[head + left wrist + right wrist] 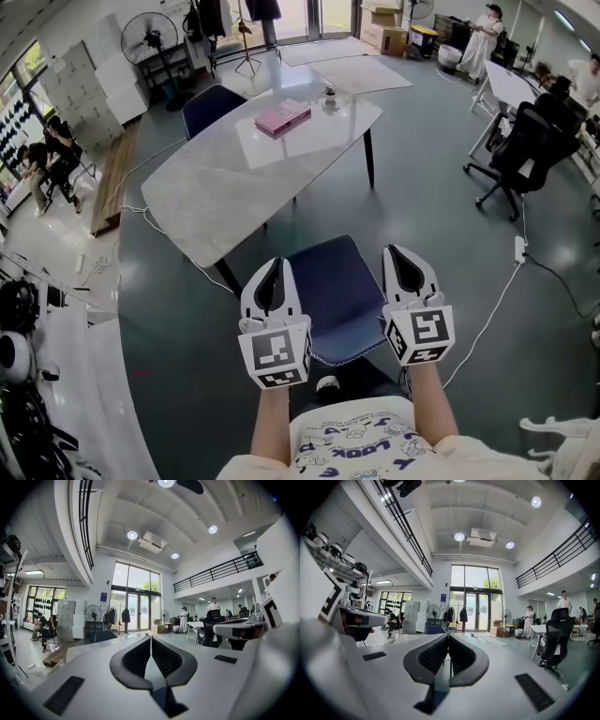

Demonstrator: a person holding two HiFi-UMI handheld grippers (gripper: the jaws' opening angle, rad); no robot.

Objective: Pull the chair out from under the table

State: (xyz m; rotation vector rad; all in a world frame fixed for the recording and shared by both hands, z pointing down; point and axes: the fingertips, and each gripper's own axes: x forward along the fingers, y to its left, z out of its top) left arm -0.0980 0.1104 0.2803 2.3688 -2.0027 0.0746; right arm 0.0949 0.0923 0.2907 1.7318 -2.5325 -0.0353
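A wide hall with a grey-green floor (441, 281) is filling the head view, and a pale marble-patterned counter (216, 192) is standing at its centre, carrying a pink book (282, 117) and a small cup (329, 97) toward its 12 o'clock end. The dark blue chair (333, 291) is standing at the counter's 6 o'clock side, just beside the near edge, with its whole seat showing. The left tool (275, 270) is hovering at the seat's 9 o'clock flank and the right tool (403, 255) at its 3 o'clock flank; whether either is touching the chair cannot be told. In both gripper views the jaws are lying fully together with nothing between them, pointing level across the hall. A second blue chair (211, 105) is standing at the counter's 11 o'clock side.
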